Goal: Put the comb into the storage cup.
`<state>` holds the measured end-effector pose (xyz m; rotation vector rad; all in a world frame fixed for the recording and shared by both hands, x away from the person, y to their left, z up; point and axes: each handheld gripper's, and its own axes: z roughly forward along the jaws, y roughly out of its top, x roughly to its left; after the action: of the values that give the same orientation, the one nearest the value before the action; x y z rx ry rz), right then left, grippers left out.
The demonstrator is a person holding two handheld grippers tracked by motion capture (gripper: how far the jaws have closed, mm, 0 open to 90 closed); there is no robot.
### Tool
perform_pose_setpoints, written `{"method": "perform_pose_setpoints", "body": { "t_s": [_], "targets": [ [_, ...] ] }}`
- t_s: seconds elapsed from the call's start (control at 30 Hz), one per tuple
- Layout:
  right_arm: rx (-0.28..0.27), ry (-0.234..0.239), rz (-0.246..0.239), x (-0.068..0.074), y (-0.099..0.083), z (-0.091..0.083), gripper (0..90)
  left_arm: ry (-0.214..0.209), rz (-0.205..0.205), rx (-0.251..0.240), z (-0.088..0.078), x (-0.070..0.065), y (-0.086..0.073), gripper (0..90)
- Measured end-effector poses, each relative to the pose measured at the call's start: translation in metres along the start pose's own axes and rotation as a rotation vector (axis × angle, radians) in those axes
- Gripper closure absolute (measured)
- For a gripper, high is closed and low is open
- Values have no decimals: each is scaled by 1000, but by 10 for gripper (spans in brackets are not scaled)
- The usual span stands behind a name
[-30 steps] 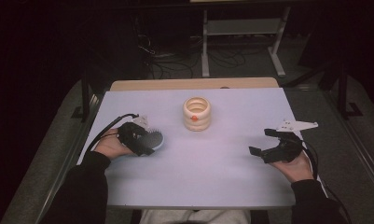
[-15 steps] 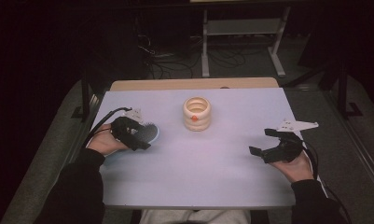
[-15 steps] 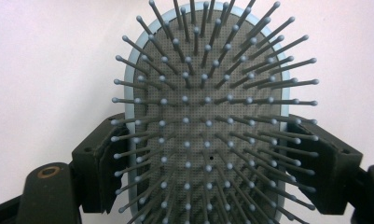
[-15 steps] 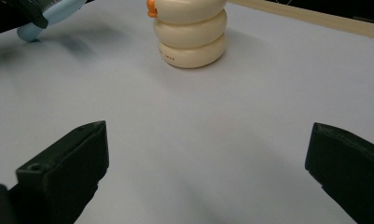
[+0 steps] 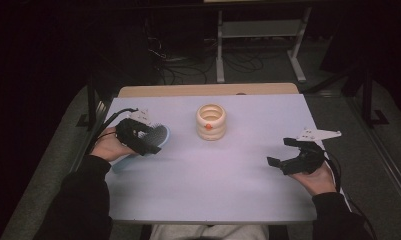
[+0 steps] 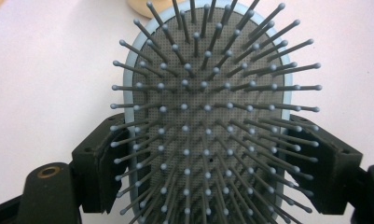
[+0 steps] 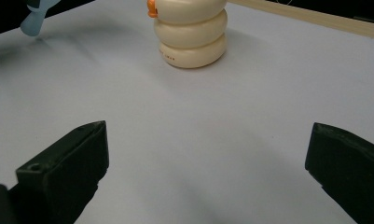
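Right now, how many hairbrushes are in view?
1. The hairbrush is at the table's left side, held in the left tool, bristles facing up. None seem hidden.

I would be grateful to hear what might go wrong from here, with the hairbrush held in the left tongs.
1. The left tongs clamp the hairbrush by the edges of its oval head, among the bristles; on that curved rim it could slip or twist.
2. The handle end hangs low near the table and may catch if the brush is swung.
3. The ringed cream holder stands unsupported, the right tongs open and well apart from it; a nudge from the brush could tip it.
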<state>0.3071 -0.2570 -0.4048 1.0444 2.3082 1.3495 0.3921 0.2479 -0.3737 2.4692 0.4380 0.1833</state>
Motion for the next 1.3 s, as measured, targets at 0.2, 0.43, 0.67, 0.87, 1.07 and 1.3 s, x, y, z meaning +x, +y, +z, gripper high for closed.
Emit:
{"method": "perform_pose_setpoints", "body": {
  "t_s": [0.2, 0.43, 0.67, 0.87, 1.07, 1.3],
  "targets": [
    [1, -1, 2, 0, 0, 0, 0, 10, 0, -25, -11, 1, 6, 203],
    [-1, 0, 2, 0, 0, 0, 0, 18, 0, -37, -21, 3, 14, 203],
    [-1, 0, 3, 0, 0, 0, 0, 28, 12, -43, -30, 4, 24, 203],
    [-3, 1, 1, 0, 0, 0, 0, 31, 25, -43, -33, 5, 34, 203],
    [-7, 1, -1, 0, 0, -1, 0, 29, 26, -59, -37, 6, 45, 203],
    [-6, 3, 1, 1, 0, -1, 0, 36, 29, -80, -42, 9, 55, 203]
  ]
}}
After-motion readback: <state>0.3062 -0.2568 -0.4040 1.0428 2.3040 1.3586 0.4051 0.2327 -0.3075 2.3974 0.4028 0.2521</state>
